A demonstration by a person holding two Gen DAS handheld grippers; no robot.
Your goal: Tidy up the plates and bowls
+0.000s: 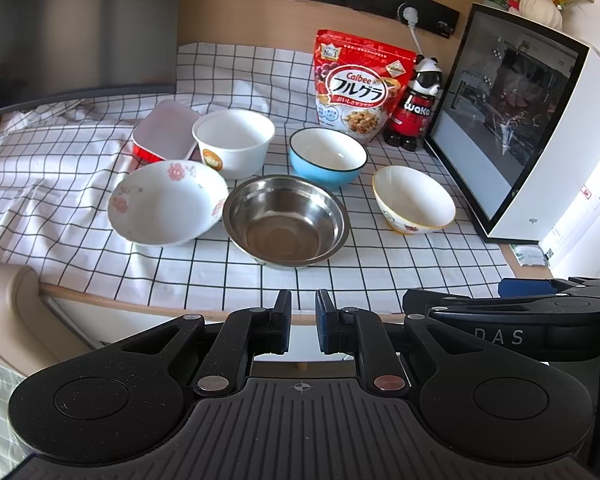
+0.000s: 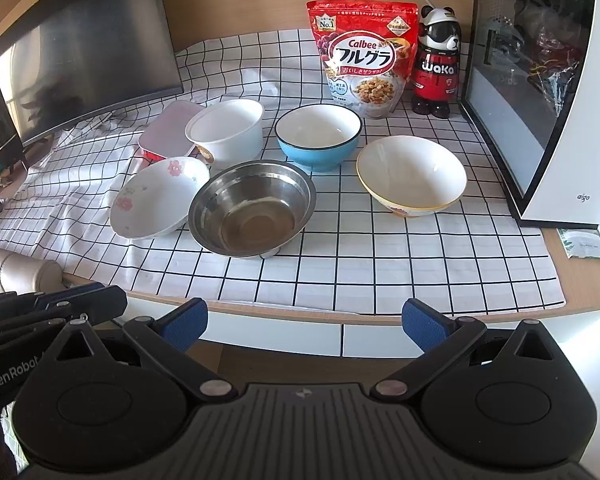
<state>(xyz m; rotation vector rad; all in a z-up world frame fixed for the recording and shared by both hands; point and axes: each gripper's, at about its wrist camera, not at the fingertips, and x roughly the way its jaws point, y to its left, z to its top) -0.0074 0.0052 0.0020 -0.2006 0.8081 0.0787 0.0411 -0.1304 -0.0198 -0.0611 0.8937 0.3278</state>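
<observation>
Evidently nothing is stacked yet: the steel bowl (image 2: 252, 210) and its neighbours sit loose on the worktop (image 2: 380, 248), so the left claw (image 1: 303, 322) hangs clenched, empty, and the right claw (image 2: 305, 324) released.

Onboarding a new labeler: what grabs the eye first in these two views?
Probably the red cereal bag standing at the back of the checked cloth, with the panda bottle right of it. Then the bowl cluster mid-table: the steel bowl nearest, the blue bowl behind it, the floral bowl to its left.
</observation>
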